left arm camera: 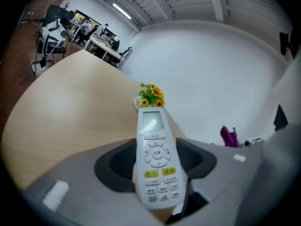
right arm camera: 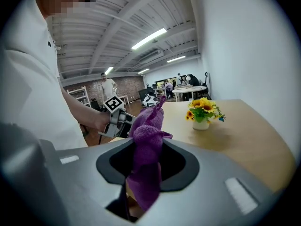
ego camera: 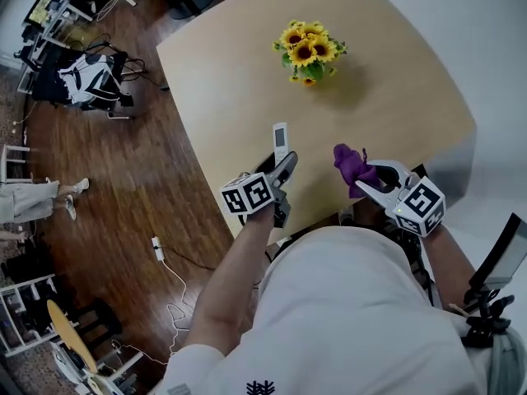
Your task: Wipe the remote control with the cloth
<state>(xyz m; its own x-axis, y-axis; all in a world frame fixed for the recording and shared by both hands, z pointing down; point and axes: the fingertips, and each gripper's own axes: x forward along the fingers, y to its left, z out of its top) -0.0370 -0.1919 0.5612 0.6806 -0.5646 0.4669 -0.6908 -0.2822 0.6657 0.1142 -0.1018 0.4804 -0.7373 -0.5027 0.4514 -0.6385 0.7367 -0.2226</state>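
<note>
Head view: I see a pale wood-grain table with a rounded edge and a small bunch of sunflowers on it; dark plank floor to the left. My left gripper holds the remote control, a slim white plastic bar, standing nearly upright over the table's near edge. My right gripper holds the cloth, a bunched purple wad. Cloth and remote are close but apart, not touching. Each gripper carries a cube with square markers; I can't tell more of the jaws from here. Left gripper view: the jaws are closed in on the remote's lower half, one dark ribbed pad on each side of it, gap only as wide as the remote. The face is smooth and glossy: a small grey screen on top, a round button cluster, two yellow-green keys, then rows of small white keys. The sunflowers sit beyond its top end in a white pot, and the purple cloth shows off to the right. Right gripper view: the jaws are pinched nearly together on the cloth, fuzzy terry-like fabric; a lump sticks up above the pads and a tail hangs below. The left gripper shows behind it, the flowers to the right.
</note>
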